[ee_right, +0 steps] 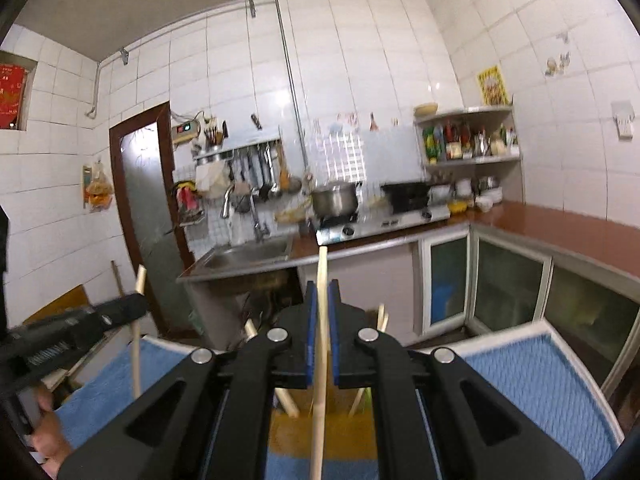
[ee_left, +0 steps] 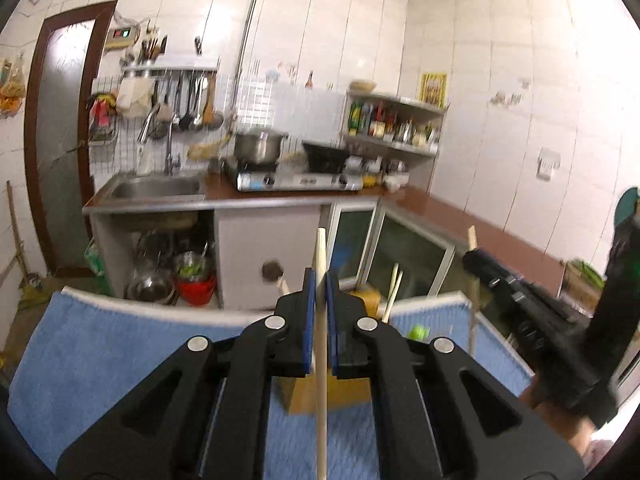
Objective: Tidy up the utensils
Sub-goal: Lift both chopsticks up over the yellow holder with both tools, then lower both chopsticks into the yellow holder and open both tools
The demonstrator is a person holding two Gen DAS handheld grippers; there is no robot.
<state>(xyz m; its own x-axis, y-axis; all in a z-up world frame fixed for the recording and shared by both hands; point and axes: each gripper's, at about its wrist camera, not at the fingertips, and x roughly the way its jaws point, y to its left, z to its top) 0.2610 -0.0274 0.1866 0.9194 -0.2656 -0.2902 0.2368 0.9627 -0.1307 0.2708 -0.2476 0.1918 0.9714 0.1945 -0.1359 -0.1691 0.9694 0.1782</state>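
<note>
My left gripper (ee_left: 320,280) is shut on a pale wooden chopstick (ee_left: 320,248) that stands upright between its blue pads. In the right wrist view, my right gripper (ee_right: 321,292) is shut on a second chopstick (ee_right: 322,264), also upright. Both are held above a yellow-brown holder (ee_left: 348,392) (ee_right: 288,432) on a blue towel (ee_left: 100,352) (ee_right: 540,380). More chopsticks (ee_left: 394,288) (ee_right: 382,320) stick out of the holder. Each view shows the other gripper from the side, the right gripper (ee_left: 476,258) and the left gripper (ee_right: 136,306), each with its stick.
Beyond the towel are a counter with a steel sink (ee_left: 156,190), a gas stove with a pot (ee_left: 258,148), a spice shelf (ee_left: 394,124) and glass-front cupboards (ee_right: 508,284). Bowls sit under the sink (ee_left: 192,272). A person's hand (ee_right: 48,440) grips the left tool.
</note>
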